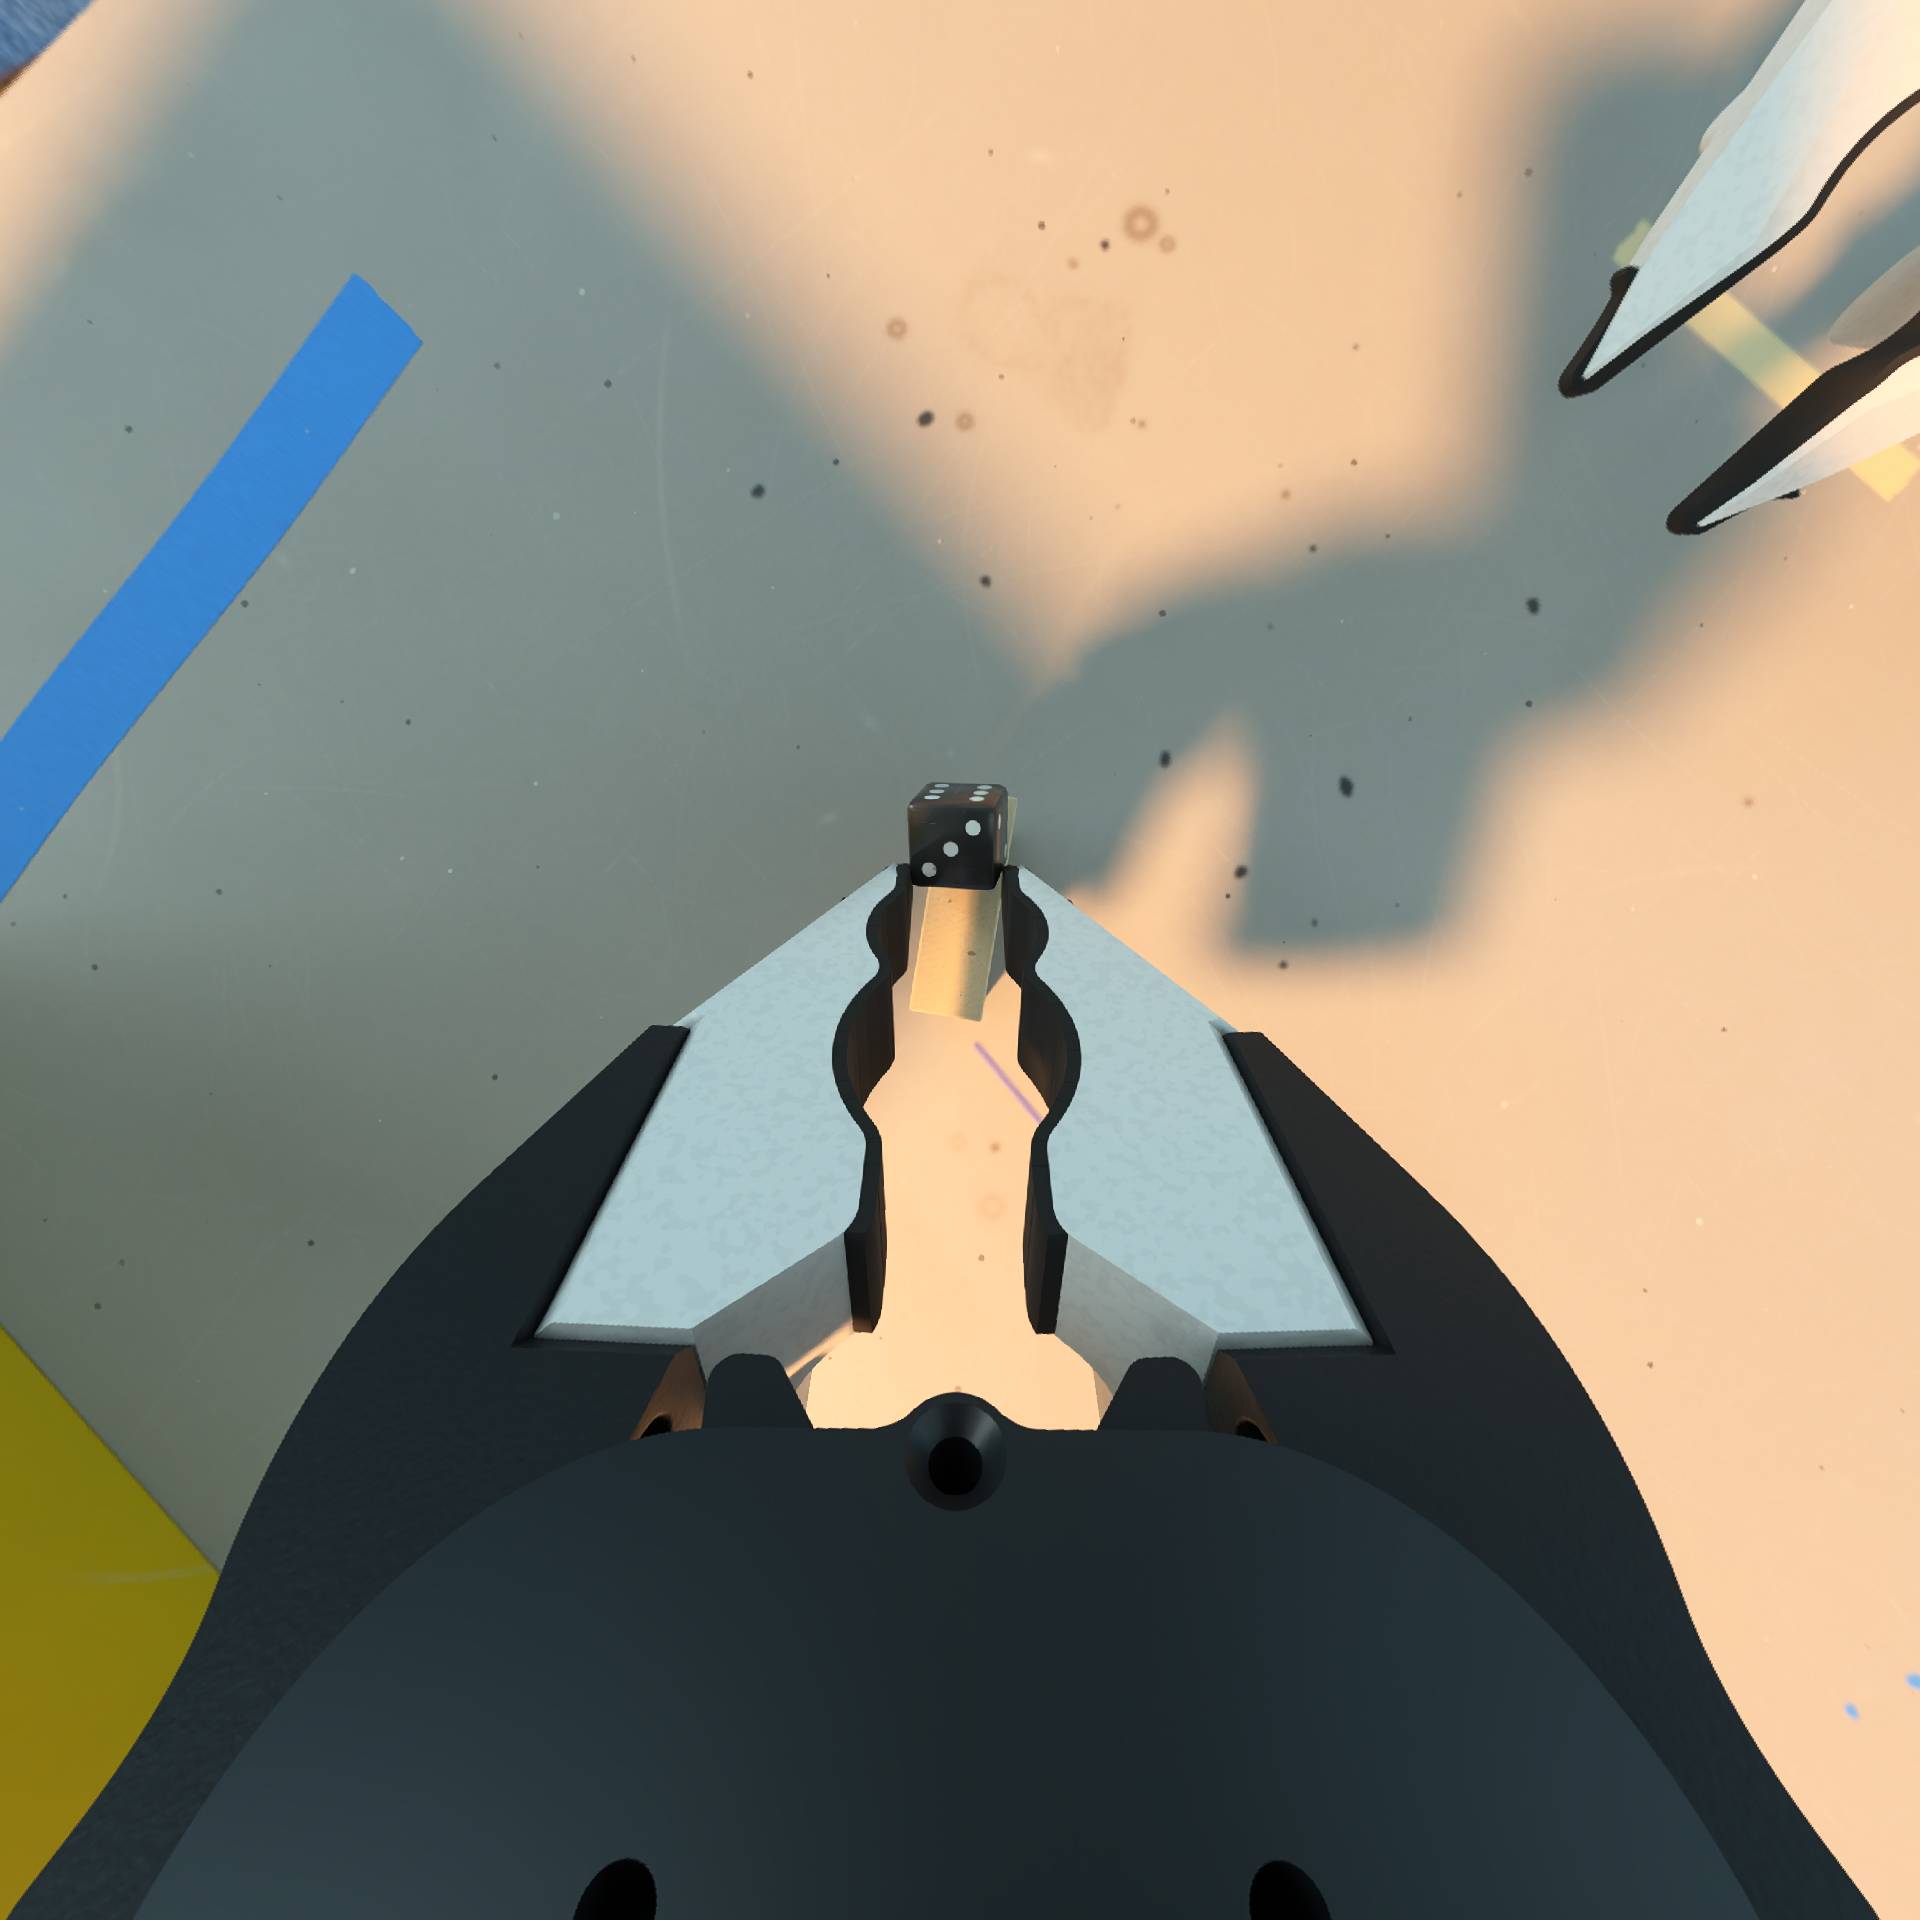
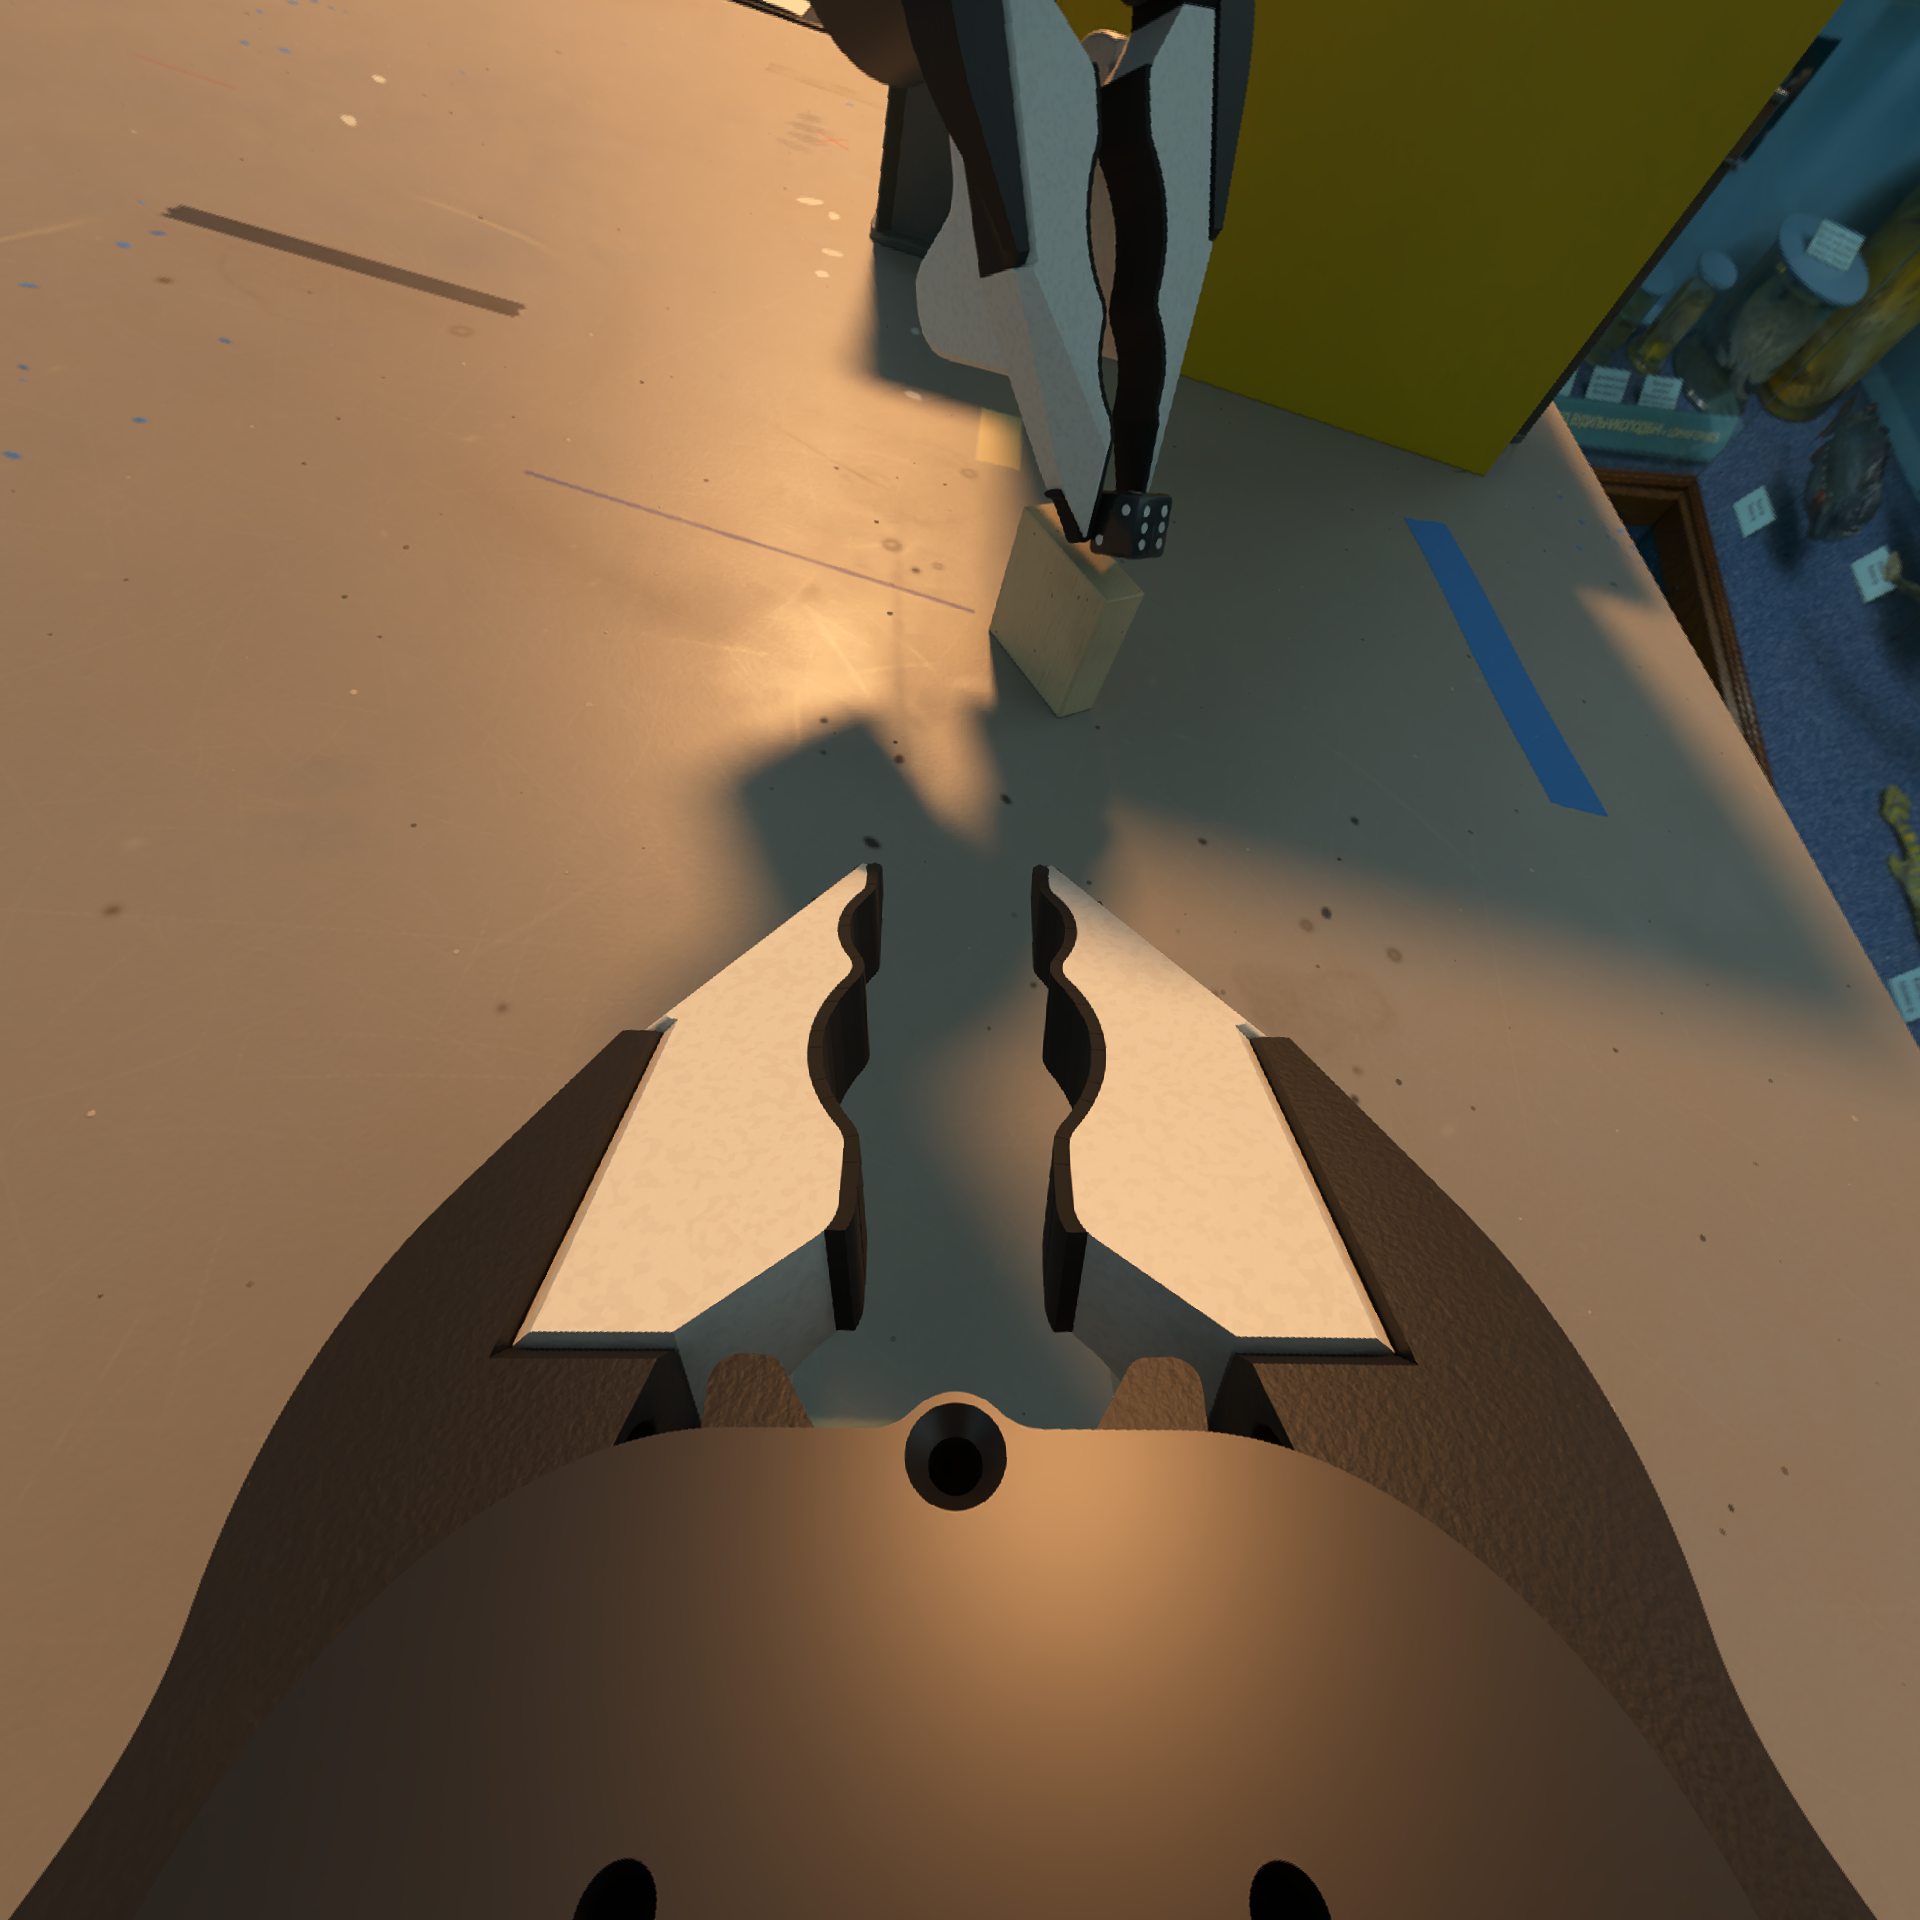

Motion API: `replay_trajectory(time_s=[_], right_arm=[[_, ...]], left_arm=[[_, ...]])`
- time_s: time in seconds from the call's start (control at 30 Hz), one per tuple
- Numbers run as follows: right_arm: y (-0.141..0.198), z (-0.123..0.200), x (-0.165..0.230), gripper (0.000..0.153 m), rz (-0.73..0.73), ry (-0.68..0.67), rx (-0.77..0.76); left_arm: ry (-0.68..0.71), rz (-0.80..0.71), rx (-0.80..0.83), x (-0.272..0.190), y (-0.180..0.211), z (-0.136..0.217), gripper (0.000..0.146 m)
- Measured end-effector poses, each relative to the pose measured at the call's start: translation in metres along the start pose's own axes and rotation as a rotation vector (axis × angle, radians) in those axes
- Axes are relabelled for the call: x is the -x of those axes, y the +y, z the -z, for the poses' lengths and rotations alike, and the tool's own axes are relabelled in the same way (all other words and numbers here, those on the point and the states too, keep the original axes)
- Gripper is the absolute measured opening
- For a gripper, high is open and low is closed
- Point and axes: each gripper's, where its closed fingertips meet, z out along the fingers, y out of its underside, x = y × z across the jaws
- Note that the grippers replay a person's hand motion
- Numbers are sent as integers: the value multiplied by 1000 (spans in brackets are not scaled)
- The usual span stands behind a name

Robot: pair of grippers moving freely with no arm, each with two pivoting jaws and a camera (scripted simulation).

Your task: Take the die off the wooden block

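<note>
One black die (image 1: 957,837) between left gripper (image 1: 957,878) jaws, unlabelled.

Black die (image 1: 957,837) with white pips, pale yellow wooden block (image 2: 1062,615), tan speckled surface (image 2: 416,727), blue tape strip (image 1: 197,571)

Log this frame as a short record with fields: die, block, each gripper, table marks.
die: black with white pips, between the left gripper's fingertips, at the block's top
block: pale wood, on the table; contact with the die cannot be told
left gripper: shut on the die, reaching down from above
right gripper: open, empty, short of the block
table marks: blue tape strip; dark specks
other: yellow panel behind the left gripper
task state: die gripped, not clearly lifted off
</note>
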Motion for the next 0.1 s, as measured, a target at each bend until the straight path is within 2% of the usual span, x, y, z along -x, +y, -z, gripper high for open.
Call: replay_trajectory(time_s=[0.1], right_arm=[[1,-1,0,28,-1,-2,4]], left_arm=[[-12,-8,-26,0,0,0,17]])
